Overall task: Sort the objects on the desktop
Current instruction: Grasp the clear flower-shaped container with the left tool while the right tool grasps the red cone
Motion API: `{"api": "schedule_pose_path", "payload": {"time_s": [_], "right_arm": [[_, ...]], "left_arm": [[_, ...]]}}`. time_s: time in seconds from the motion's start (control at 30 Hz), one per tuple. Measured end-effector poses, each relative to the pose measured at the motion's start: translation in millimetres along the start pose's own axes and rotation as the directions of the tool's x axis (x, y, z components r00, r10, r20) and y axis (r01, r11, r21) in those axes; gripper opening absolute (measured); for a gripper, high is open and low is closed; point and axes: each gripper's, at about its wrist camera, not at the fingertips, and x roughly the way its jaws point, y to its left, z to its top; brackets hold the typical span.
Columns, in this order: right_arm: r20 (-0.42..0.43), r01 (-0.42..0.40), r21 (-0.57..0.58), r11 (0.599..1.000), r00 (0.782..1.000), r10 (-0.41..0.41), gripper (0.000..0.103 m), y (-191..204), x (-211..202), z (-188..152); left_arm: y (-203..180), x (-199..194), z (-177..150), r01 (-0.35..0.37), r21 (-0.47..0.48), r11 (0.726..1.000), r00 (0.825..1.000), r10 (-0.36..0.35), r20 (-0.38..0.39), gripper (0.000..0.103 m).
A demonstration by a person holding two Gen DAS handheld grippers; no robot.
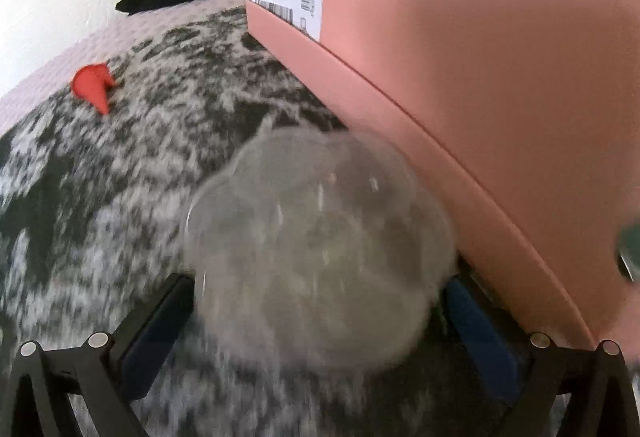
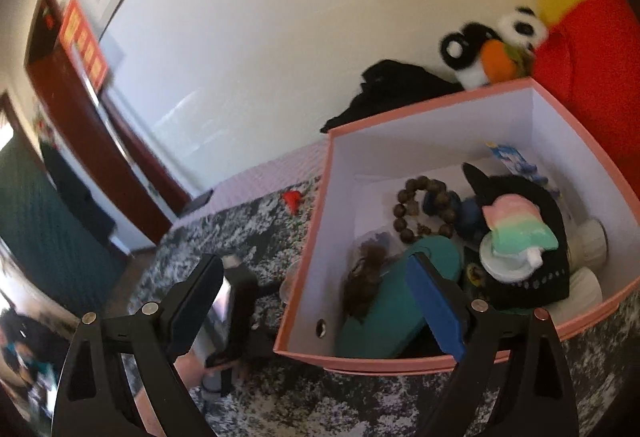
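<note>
L wrist: left tool (image 1: 320, 287) grips clear plastic cup (image 1: 320, 241) btwn both pads, low, just beside pink box (image 1: 460, 77) outer wall. Lift it clear of rim w/o squeezing, then drop inside.

R wrist: right tool (image 2: 316, 301) wide, holds nothing, hovers over box's near corner; box already holds beads (image 2: 424, 209) etc.

Motion blur is smearing the clear cup (image 1: 320, 249) between the left gripper's (image 1: 316, 321) fingers, hiding contact.
</note>
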Motion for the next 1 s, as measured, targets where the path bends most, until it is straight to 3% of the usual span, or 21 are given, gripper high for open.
{"api": "schedule_pose_path", "payload": {"time_s": [0.13,0.2,0.27,0.37,0.43,0.5,0.6,0.63,0.7,0.73,0.77,0.8,0.87,1.0], "right_arm": [[-0.001,0.009,-0.065,0.998,1.000,-0.009,0.095,31,26,18],[-0.010,0.004,-0.064,0.998,1.000,-0.005,0.096,46,51,37],[-0.033,-0.005,-0.057,0.998,0.999,0.003,0.097,63,83,60],[-0.140,-0.027,-0.027,0.999,0.990,0.023,0.099,83,154,86],[-0.256,0.003,-0.030,1.000,0.967,-0.011,0.099,88,221,88],[-0.334,0.100,-0.076,0.992,0.935,-0.120,0.098,87,277,82],[-0.364,0.307,-0.236,0.922,0.852,-0.377,0.098,82,352,64],[-0.370,0.339,-0.265,0.903,0.829,-0.420,0.098,77,370,57],[-0.402,0.368,-0.306,0.878,0.786,-0.470,0.097,68,406,40],[-0.392,0.366,-0.311,0.877,0.791,-0.469,0.088,67,413,36],[-0.353,0.359,-0.314,0.879,0.815,-0.459,0.080,69,416,34],[-0.327,0.351,-0.325,0.878,0.830,-0.453,0.032,73,418,33],[-0.312,0.329,-0.372,0.868,0.836,-0.451,0.029,89,413,30],[-0.263,0.215,-0.418,0.882,0.901,-0.345,0.028,125,361,17]], "left_arm": [[20,13,17,-0.023,-0.087,0.996,1.000,0.025,0.019,0.103],[36,13,18,-0.096,-0.155,0.983,0.995,0.101,0.020,0.103],[68,8,9,-0.162,-0.247,0.955,0.985,0.170,0.009,0.103],[128,-5,-13,-0.221,-0.378,0.899,0.973,0.231,-0.020,0.103],[167,-18,-35,-0.247,-0.442,0.862,0.965,0.261,-0.029,0.103],[199,-34,-58,-0.232,-0.494,0.838,0.964,0.264,-0.004,0.103],[221,-50,-79,-0.173,-0.560,0.810,0.968,0.246,0.057,0.103],[224,-52,-82,-0.149,-0.574,0.805,0.969,0.233,0.076,0.103],[216,-51,-81,-0.192,-0.553,0.811,0.965,0.259,0.046,0.103],[211,-46,-77,-0.232,-0.530,0.816,0.958,0.285,0.019,0.103],[208,-43,-74,-0.268,-0.509,0.818,0.951,0.309,-0.002,0.103],[205,-42,-74,-0.281,-0.501,0.819,0.947,0.320,-0.010,0.103],[207,-45,-74,-0.272,-0.508,0.818,0.948,0.318,0.004,0.103],[211,-68,-88,-0.222,-0.573,0.789,0.948,0.312,0.064,0.103]]}}
